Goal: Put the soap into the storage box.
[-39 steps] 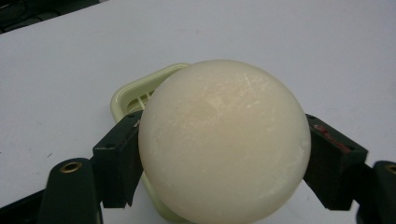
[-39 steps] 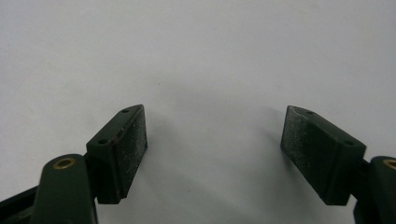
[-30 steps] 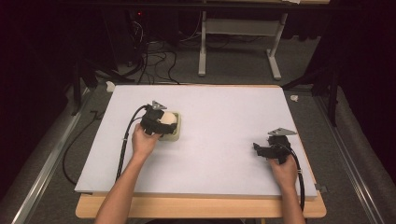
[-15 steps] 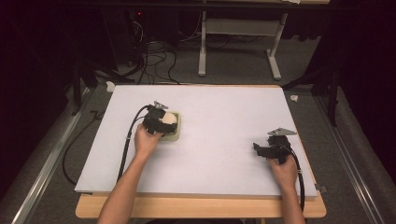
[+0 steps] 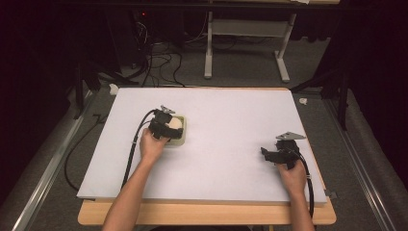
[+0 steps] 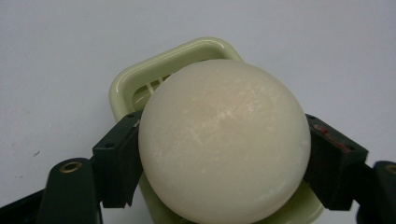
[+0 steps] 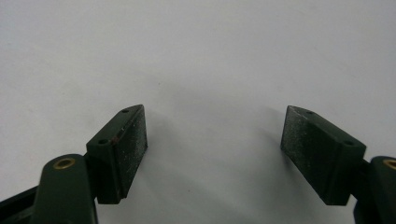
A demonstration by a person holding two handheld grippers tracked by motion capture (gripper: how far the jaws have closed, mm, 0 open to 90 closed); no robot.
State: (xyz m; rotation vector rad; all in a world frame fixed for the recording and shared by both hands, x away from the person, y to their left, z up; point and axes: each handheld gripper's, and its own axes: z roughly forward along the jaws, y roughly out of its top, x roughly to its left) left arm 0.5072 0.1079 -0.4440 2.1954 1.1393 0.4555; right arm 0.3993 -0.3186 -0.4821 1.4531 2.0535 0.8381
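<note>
Left gripper view shows the left gripper (image 6: 224, 154) clenched on a round cream soap (image 6: 224, 142) above the green soap dish (image 6: 140, 84), so any move should stay slow; the right gripper (image 7: 215, 149) rests released.

A white board (image 5: 231, 144) covers a light wooden table (image 5: 207, 214), whose edge shows along the near side. Grey carpet (image 5: 245, 67) lies beyond, crossed by tangled black cables (image 5: 159, 60). A white metal desk frame (image 5: 248, 36) stands at the far end. Metal rails (image 5: 45, 173) run along both sides of the table. The surroundings are dark; a small red light (image 5: 143, 13) glows at the back.
</note>
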